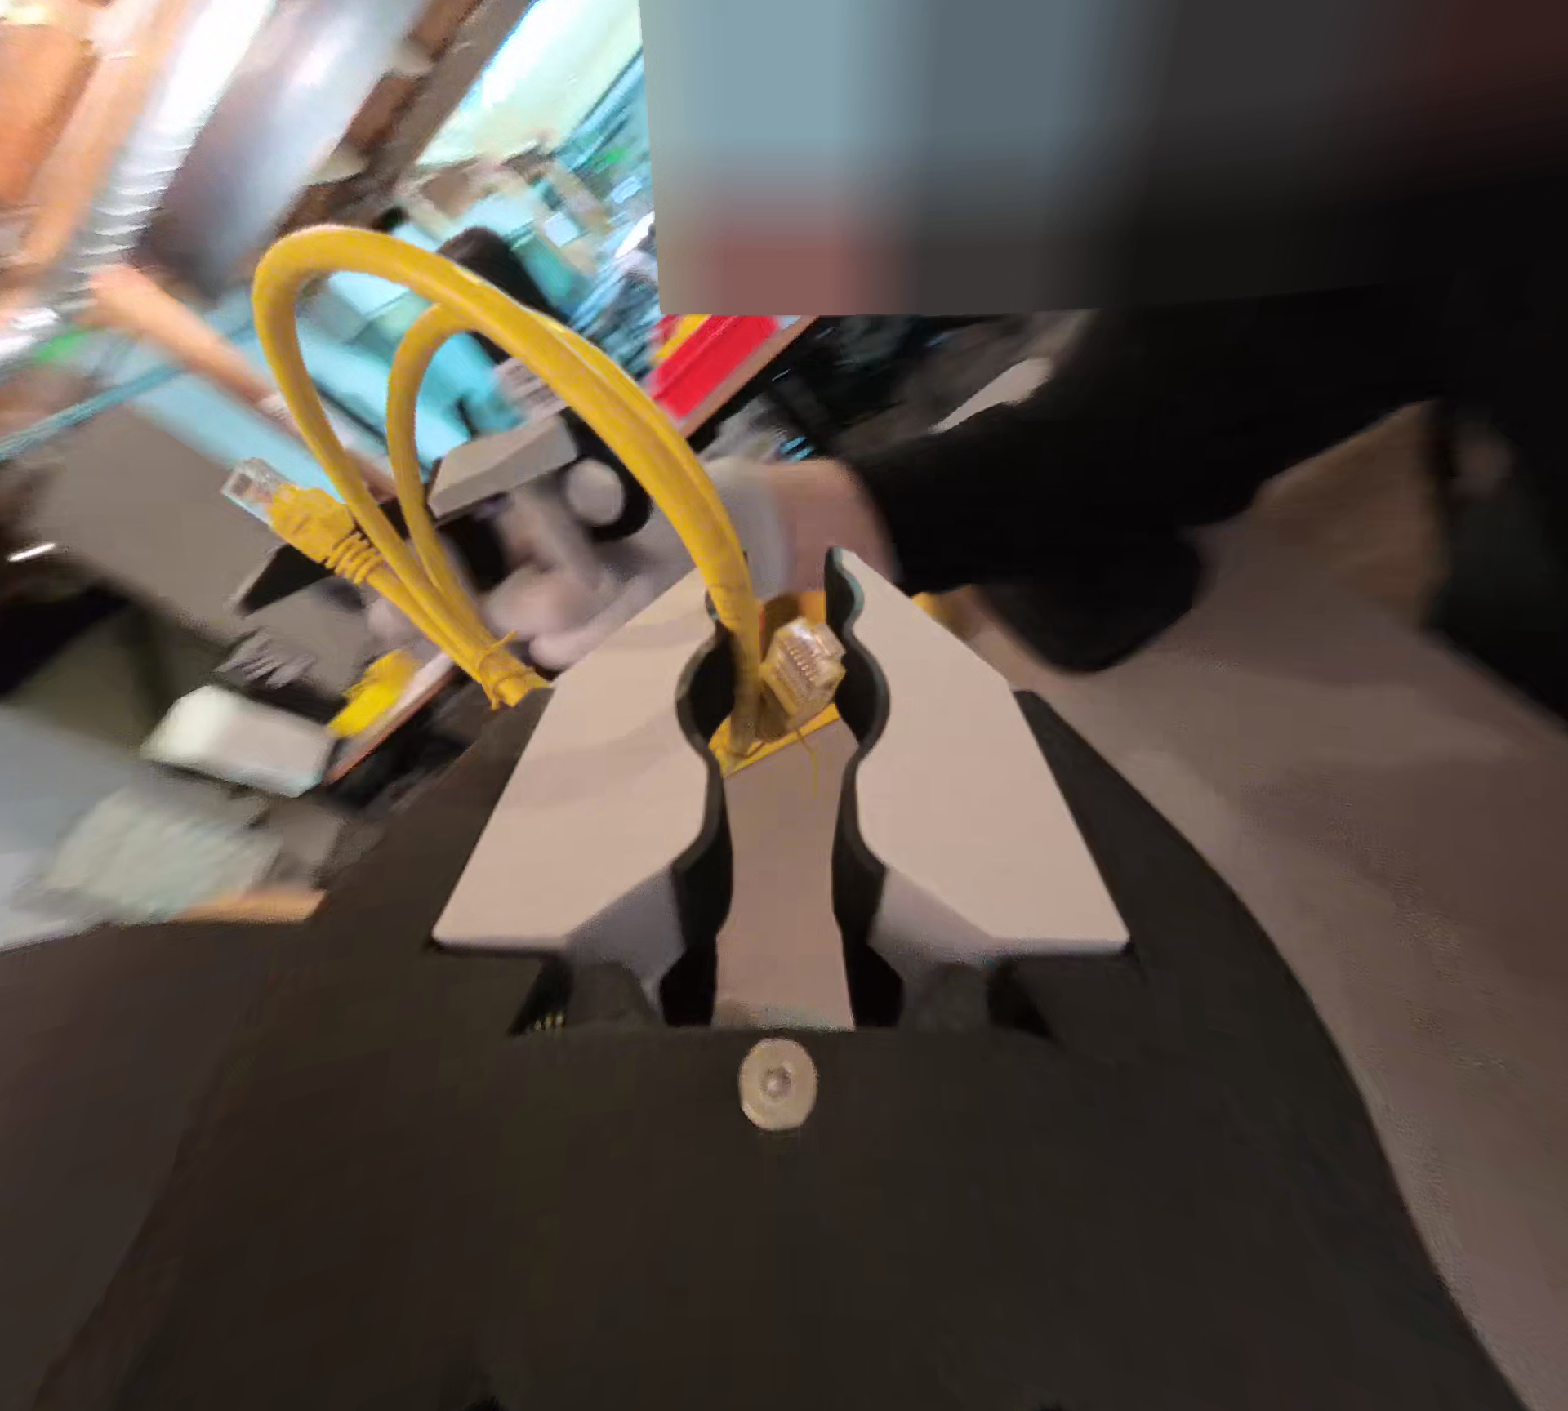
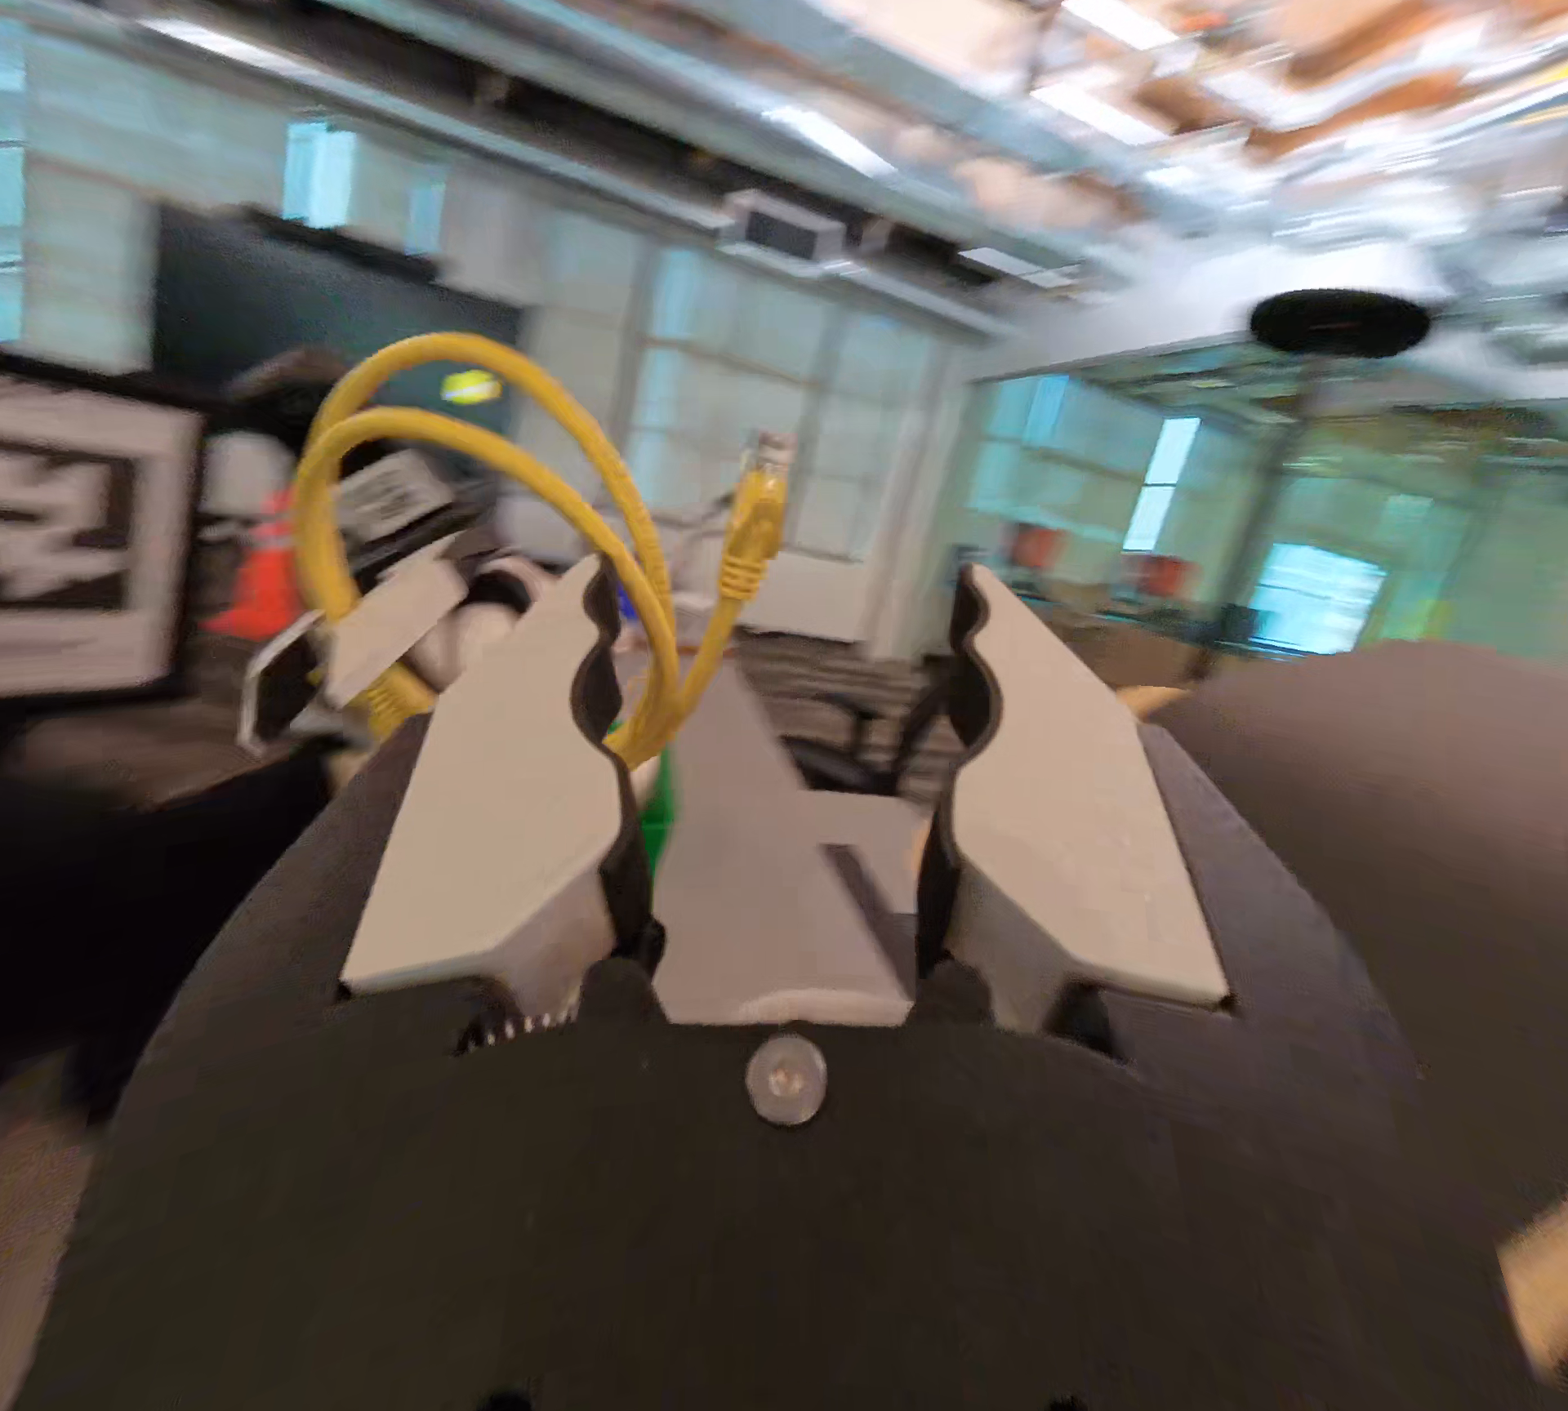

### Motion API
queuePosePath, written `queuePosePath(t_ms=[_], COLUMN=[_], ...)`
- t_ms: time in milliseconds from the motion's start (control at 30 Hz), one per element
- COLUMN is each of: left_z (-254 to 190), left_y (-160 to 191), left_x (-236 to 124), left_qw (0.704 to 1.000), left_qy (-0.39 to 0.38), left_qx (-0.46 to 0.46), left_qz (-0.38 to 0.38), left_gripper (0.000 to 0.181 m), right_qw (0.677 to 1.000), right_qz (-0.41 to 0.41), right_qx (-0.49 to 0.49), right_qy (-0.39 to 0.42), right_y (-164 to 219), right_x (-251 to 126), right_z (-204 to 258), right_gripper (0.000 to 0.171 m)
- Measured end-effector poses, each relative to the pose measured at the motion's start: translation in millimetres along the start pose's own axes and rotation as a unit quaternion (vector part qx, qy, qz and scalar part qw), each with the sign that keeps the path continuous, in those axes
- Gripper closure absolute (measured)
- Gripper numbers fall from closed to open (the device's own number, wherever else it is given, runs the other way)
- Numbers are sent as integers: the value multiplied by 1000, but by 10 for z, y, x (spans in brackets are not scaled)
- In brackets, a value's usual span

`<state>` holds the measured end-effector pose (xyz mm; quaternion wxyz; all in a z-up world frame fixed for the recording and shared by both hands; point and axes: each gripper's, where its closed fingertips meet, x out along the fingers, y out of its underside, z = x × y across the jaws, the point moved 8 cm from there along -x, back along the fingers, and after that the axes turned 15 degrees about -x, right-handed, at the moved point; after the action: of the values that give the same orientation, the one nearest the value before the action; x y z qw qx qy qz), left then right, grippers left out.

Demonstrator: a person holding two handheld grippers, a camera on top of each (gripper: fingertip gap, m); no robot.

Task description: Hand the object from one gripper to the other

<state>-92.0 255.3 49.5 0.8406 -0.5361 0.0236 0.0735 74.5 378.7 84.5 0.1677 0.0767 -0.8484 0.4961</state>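
yellow ethernet cable pinched by the left gripper, right gripper spread wide

yellow ethernet cable [image 1: 543,386], a short patch lead tied into loops, stands up out of the left gripper [image 1: 785,658] in the left wrist view. the two grey fingers [image 1: 611,759] of that gripper are drawn close together, and the cable, just below one clear plug [image 1: 802,662], sits clamped in the rounded notch between their dark inner pads. from there the lead arches up and to the left in two loops, comes down to a wire tie [image 1: 501,670] at the left finger's edge, and ends in a second clear plug [image 1: 254,484] with a yellow boot that points up and left. behind the loops a blurred grey gripper and a dark sleeve [image 1: 1103,488] show; the room behind is smeared by motion.

in the right wrist view the right gripper [image 2: 785,607] has its grey fingers [image 2: 509,802] well apart, with nothing between the pads. the same cable [image 2: 475,454] shows ahead and to the left: two loops rise above the left finger, and one strand with a yellow-booted plug [image 2: 755,513] stands upright in the gap between the fingers, farther off than the tips as far as the blur allows. the other gripper [image 2: 373,641] holds the lower end of the loops at the left. whether the cable touches the right gripper's left finger cannot be told.
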Motion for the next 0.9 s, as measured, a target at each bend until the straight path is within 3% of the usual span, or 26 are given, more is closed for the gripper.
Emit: queuePosePath(t_ms=[67,100,167,233,300,433,500,667,800,900], left_z=[164,242,369,510,615,697,712,757,780,730], left_y=[46,79,154,230,298,451,536,707,740,733], left_x=[29,57,115,147,161,228,277,367,380,449], left_qw=[993,983,951,895,826,739,712,702,707,735], left_qy=[-109,-167,-270,-385,-479,-557,-566,-563,-557,-521], left_qx=[32,56,113,176,241,321,353,365,360,366], left_qz=[30,52,97,145,176,202,218,238,245,233], left_gripper=[164,165,164,165,165,165,165,164,163,150], right_qw=[997,995,998,1000,998,997,996,996,996,995], right_qz=[-5,-11,-20,2,20,74,81,82,87,89], right_qx=[-18,-26,-24,-3,0,7,16,6,-1,1], right_qy=[81,93,57,-15,-58,-12,21,24,35,43], right_y=[-47,-94,-182,-185,-148,-23,35,120,145,119], right_x=[-81,-102,-83,7,102,277,303,331,317,267], right_z=[-109,-110,-27,105,248,346,331,364,347,290], right_gripper=[113,112,113,103,107,113,122,164,167,168])
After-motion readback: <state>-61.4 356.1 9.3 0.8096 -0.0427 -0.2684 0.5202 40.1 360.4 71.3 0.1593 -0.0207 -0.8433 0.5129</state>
